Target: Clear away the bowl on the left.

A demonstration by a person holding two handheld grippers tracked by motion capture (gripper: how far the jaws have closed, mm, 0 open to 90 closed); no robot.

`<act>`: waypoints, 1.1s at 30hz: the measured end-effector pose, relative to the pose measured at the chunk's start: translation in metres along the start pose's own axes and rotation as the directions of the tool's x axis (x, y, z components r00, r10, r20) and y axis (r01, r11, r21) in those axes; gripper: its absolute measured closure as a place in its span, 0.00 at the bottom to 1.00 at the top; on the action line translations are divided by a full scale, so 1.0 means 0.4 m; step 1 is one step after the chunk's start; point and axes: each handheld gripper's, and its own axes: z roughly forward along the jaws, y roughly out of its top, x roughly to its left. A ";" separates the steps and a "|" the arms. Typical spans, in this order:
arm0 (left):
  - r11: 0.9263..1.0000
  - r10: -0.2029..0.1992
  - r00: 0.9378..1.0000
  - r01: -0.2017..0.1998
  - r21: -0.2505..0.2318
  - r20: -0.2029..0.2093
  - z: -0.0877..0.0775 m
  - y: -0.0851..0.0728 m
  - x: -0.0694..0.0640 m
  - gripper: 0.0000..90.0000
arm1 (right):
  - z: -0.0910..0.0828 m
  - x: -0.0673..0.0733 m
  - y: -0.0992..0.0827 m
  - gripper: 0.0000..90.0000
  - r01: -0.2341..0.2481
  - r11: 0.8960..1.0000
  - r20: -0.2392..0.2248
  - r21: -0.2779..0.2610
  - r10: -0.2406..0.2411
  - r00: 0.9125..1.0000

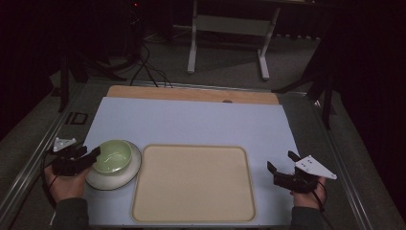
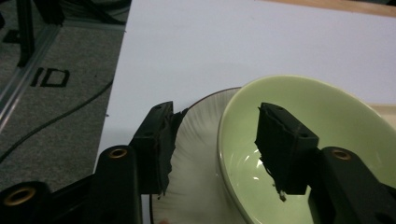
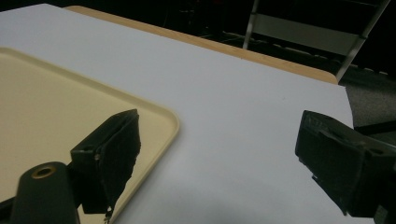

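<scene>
From above, a smooth, rounded-corner beige tray lies flat on a pale blue sheet covering the wood-edged table. Just left of the tray, a glossy pale green bowl sits on a white plate. The left gripper straddles the bowl's near-left rim, jaws apart. Right of the tray, the right gripper hovers with jaws spread wide. Behind, grey carpet, cables and a white stand.

Left gripper view: one jaw is inside the shiny bowl, the other over the fluted plate; not clamped.

Right gripper view: matte tray corner, jaws wide apart over the sheet.
</scene>
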 end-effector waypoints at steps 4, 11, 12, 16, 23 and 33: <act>0.999 0.002 1.000 -0.002 0.043 -0.010 0.013 0.000 -0.001 0.62 | 0.000 0.000 0.000 0.15 0.002 1.000 0.002 -0.003 -0.002 1.000; 0.993 -0.033 0.999 0.033 0.112 -0.009 0.036 -0.004 0.009 0.72 | 0.000 0.001 0.000 0.15 0.006 1.000 0.002 -0.001 -0.006 1.000; 0.992 -0.039 0.999 0.040 0.122 -0.004 0.039 -0.005 0.012 0.74 | 0.000 0.001 0.001 0.15 0.007 1.000 0.002 -0.001 -0.007 1.000; 0.988 -0.047 0.999 0.045 0.148 0.008 0.047 -0.005 0.012 0.77 | 0.001 0.001 0.001 0.15 0.004 1.000 0.004 0.001 -0.004 1.000; 0.979 -0.081 0.996 0.073 0.191 0.032 0.060 -0.003 0.016 0.83 | 0.001 0.001 0.001 0.15 0.008 1.000 0.004 -0.001 -0.008 1.000; 0.967 -0.150 0.983 0.124 0.223 0.103 0.078 0.002 0.039 0.89 | 0.001 0.001 0.002 0.15 0.007 1.000 0.006 -0.002 -0.007 1.000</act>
